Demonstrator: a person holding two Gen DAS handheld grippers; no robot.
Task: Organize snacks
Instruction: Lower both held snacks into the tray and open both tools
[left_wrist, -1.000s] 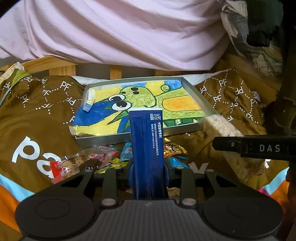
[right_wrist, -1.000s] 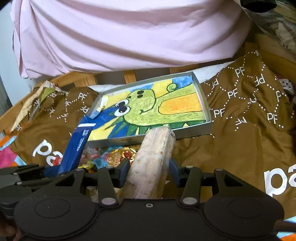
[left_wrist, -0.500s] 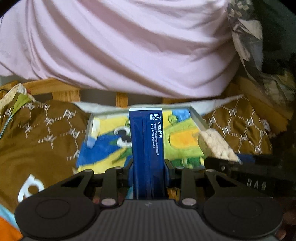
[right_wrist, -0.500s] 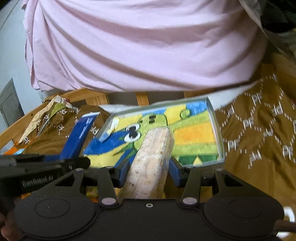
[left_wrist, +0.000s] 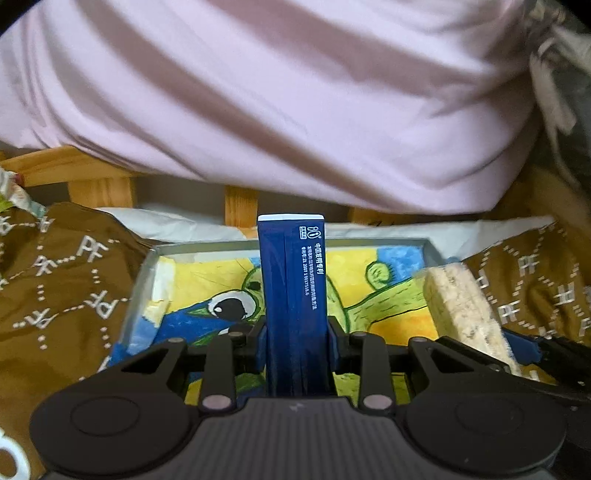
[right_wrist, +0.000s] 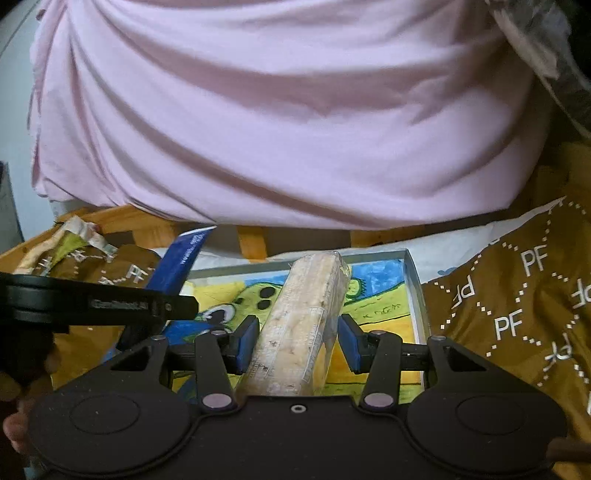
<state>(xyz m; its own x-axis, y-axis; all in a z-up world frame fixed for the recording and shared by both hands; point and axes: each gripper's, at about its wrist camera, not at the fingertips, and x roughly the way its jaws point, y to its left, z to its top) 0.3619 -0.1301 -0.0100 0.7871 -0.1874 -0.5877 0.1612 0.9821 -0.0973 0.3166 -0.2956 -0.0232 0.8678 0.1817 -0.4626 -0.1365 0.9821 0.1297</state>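
My left gripper (left_wrist: 296, 343) is shut on a tall dark blue snack pack (left_wrist: 293, 295), held upright over the grey tray (left_wrist: 140, 280) with the green cartoon drawing. My right gripper (right_wrist: 299, 343) holds a beige rice cracker pack (right_wrist: 303, 321) in clear wrap above the same tray (right_wrist: 413, 280); the pads stand slightly off its sides. The cracker pack also shows at the right of the left wrist view (left_wrist: 461, 306). The blue pack (right_wrist: 181, 262) and left gripper show at the left of the right wrist view.
A brown bag with white PF print (right_wrist: 517, 306) lies around the tray. A pink cloth (left_wrist: 280, 103) hangs behind, over a wooden rail (left_wrist: 240, 210). A hand (right_wrist: 18, 391) shows at the lower left of the right wrist view.
Both grippers have lifted and moved forward from the snack pile to over the tray, carrying their packs. The right gripper's pads now look slightly parted from the cracker pack.
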